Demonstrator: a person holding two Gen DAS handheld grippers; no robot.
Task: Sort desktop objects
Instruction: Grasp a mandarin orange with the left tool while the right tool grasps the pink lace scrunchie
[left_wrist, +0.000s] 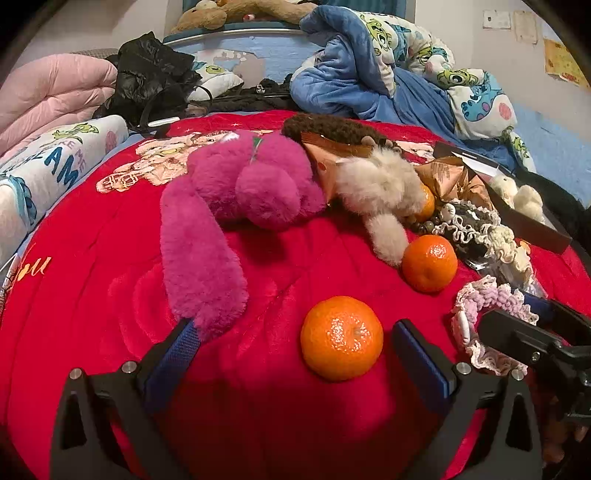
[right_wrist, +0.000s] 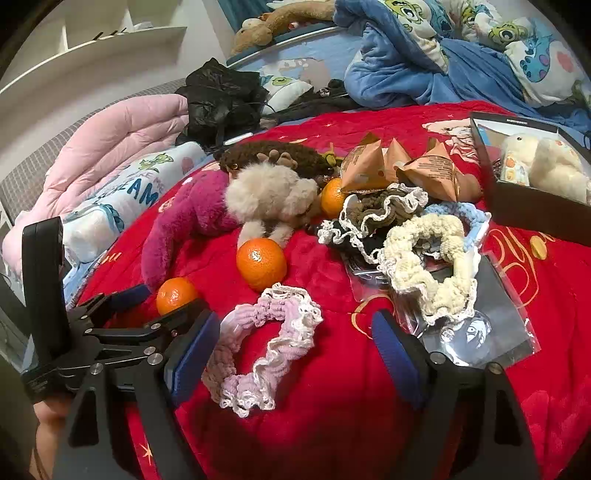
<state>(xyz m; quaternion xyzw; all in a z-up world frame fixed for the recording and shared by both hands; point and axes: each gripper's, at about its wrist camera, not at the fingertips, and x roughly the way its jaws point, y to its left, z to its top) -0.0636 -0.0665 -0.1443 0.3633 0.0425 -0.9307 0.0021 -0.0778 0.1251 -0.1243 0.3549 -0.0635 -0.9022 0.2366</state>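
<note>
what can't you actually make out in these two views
- Third orange, right wrist view: mostly hidden behind the beige plush; only a sliver shows in the left wrist view.
- Contents of the black box: its near wall and the picture edge cut off the cream plush toys.
- Clear packet: the cream scrunchie covers it; print unreadable.
- Pink scrunchie, left wrist view: the right gripper hides part.

Red bedspread (left_wrist: 92, 295), white wall shelves (right_wrist: 110, 40)

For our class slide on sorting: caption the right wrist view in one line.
Open right gripper straddles a pink scrunchie on a red blanket, oranges beyond.
</note>
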